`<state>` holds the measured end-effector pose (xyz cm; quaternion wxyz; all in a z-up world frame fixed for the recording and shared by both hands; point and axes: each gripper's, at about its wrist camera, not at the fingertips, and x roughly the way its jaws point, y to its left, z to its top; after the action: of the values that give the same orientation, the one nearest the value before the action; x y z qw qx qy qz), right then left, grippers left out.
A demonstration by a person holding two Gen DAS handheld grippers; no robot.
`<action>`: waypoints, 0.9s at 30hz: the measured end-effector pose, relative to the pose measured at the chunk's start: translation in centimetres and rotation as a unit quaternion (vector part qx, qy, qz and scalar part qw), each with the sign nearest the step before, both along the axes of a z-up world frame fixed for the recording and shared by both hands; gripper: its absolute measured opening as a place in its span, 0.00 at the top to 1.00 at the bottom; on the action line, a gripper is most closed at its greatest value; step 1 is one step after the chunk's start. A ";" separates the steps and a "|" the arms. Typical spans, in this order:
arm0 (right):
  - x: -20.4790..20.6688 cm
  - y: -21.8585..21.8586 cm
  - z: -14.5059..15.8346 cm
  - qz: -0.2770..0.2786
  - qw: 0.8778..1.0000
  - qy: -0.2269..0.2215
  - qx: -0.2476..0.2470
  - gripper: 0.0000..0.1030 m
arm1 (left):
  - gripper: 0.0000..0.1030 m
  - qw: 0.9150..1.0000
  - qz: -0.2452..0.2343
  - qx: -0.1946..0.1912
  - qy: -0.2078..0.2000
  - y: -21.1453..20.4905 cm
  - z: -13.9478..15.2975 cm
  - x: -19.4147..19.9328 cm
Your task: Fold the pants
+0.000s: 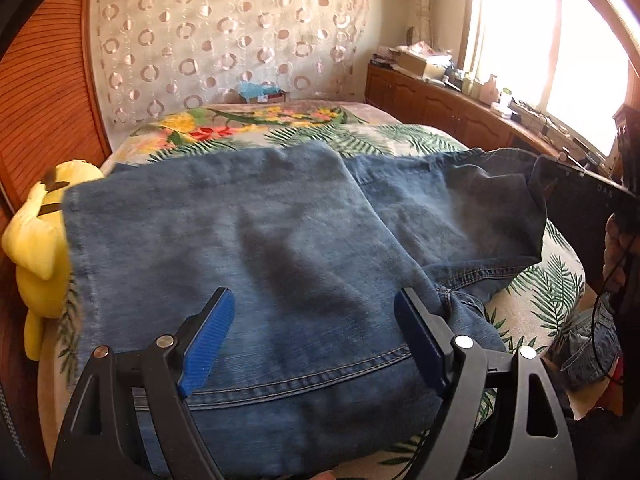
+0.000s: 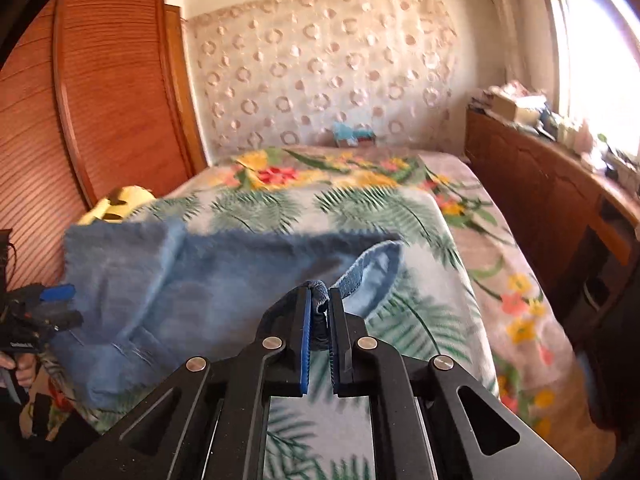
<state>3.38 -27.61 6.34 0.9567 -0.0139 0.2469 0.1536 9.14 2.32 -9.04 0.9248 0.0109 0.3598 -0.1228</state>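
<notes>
Blue denim pants lie across the bed, partly folded, one layer over another. My left gripper is open above the near part of the denim, its blue pads spread wide and holding nothing. My right gripper is shut on an edge of the pants and holds that end lifted above the bedspread, the cloth hanging away to the left. The left gripper also shows at the left edge of the right wrist view. The right gripper shows at the right edge of the left wrist view, where the denim rises to it.
The bed has a floral and palm-leaf bedspread. A yellow plush toy lies at the bed's left side by a wooden wardrobe. A cluttered wooden cabinet runs under the window on the right. More denim clothing lies beside the bed.
</notes>
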 end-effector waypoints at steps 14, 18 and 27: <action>-3.5 14.1 9.4 0.226 0.969 -0.090 -0.043 0.93 | 0.20 0.998 0.043 -0.026 -0.048 6.5 2.9 -3.2; -2.6 16.5 8.1 0.252 0.963 -0.056 -0.082 0.81 | 0.20 0.997 0.052 -0.027 -0.048 7.6 2.9 -3.2; 0.2 16.0 7.6 0.216 0.971 -0.024 -0.100 0.66 | 0.20 0.998 0.043 -0.028 -0.038 6.9 2.0 -2.5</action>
<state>3.59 -11.65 13.91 0.9001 -0.1663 0.2292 0.3311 6.61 9.24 -7.08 0.9421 -0.0258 0.3211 -0.0928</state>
